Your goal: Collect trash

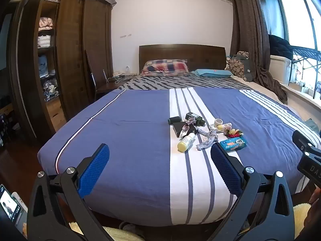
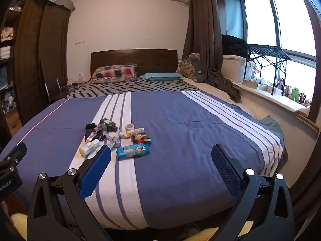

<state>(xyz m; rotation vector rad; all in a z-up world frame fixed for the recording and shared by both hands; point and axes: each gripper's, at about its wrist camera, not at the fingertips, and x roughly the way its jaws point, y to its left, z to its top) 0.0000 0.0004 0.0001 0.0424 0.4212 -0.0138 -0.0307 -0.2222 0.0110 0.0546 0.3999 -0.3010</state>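
Left gripper (image 1: pixel 159 158): I hold it at the foot of the bed, tilted down; jaws wide apart, nothing between them.
Right gripper (image 2: pixel 161 159): same pose, just beside the left; jaws wide, empty.
Trash: a small heap on the bed (image 1: pixel 130 132), on and beside the white stripes, well ahead of both grippers.
Heap contents: yellow-capped bottle (image 1: pixel 186 143), wipes pack (image 2: pixel 133 151), black box with ribbon (image 1: pixel 183 129), dark green bottle (image 1: pixel 195 118), tape roll (image 2: pixel 129 128), grey rag (image 1: pixel 207 139), bright wrappers (image 2: pixel 141 138). Some items touch; exact overlaps I cannot tell.
Nearest pick: wipes pack for the right, bottle for the left.
Handling, wipes pack: I judge it light, soft, slick film; take it across the short width, mid-body.
Handling, bottle: I judge it light, stiff, prone to roll; pinch across the barrel.
Handling, rag and ribbon: limp; may drag neighbours.
Bin: none in view.
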